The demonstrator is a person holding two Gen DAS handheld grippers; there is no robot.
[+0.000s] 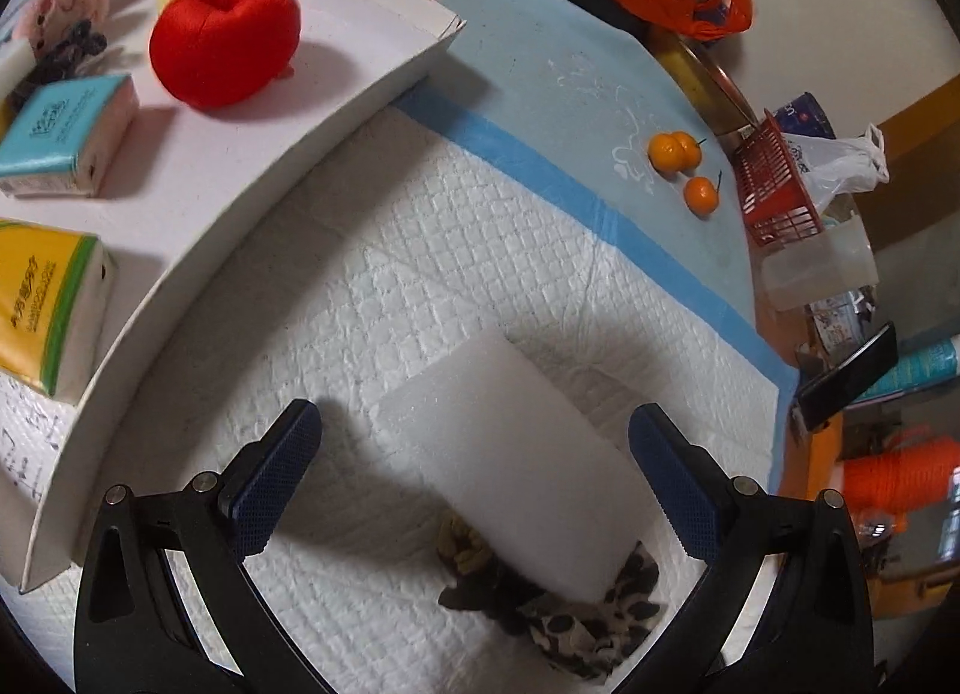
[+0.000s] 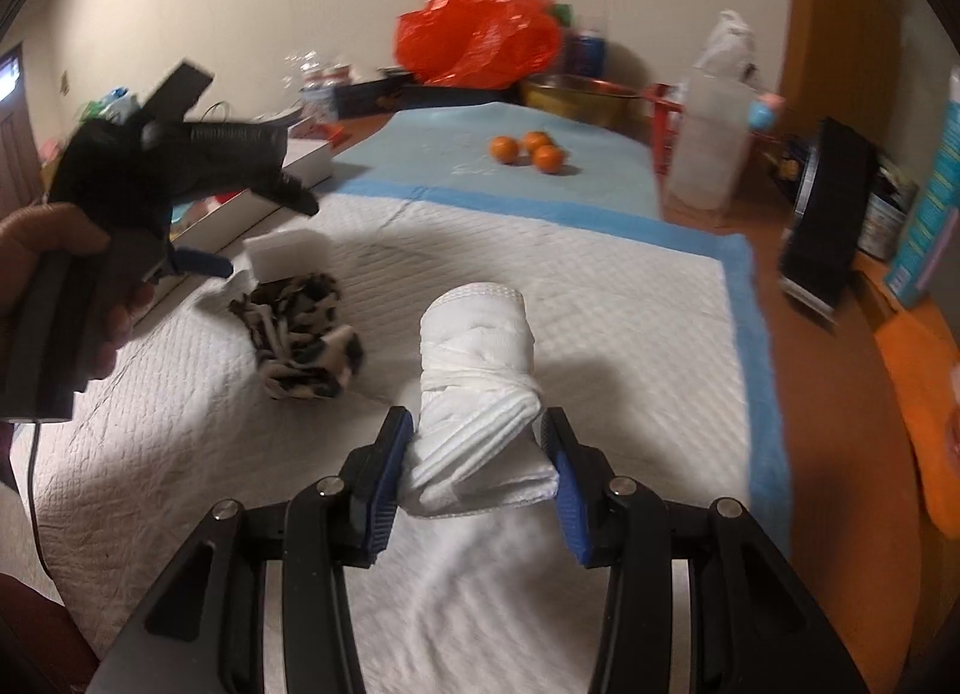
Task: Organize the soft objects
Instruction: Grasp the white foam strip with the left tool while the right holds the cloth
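My left gripper [image 1: 480, 454] is open and points down over a white foam block [image 1: 516, 466], one finger on each side and neither touching it. The block lies partly on a leopard-print cloth [image 1: 558, 616] on the white quilted pad [image 1: 372, 286]. My right gripper [image 2: 477, 430] is shut on the near end of a rolled white towel [image 2: 480, 346] that lies on the pad. In the right wrist view a hand [image 2: 54, 250] holds the left gripper [image 2: 267, 238] above the foam block [image 2: 288, 253] and the leopard-print cloth [image 2: 300, 328].
A white tray [image 1: 360, 94] to the left holds a red plush apple [image 1: 222, 40], a blue tissue pack [image 1: 66, 136], a yellow tissue pack [image 1: 48, 304], a pink plush and a yellow sponge. Three oranges [image 2: 528, 151] lie on the blue mat. An orange plastic bag [image 2: 480, 34], a red basket [image 1: 774, 184] and a phone [image 2: 828, 214] line the far and right sides.
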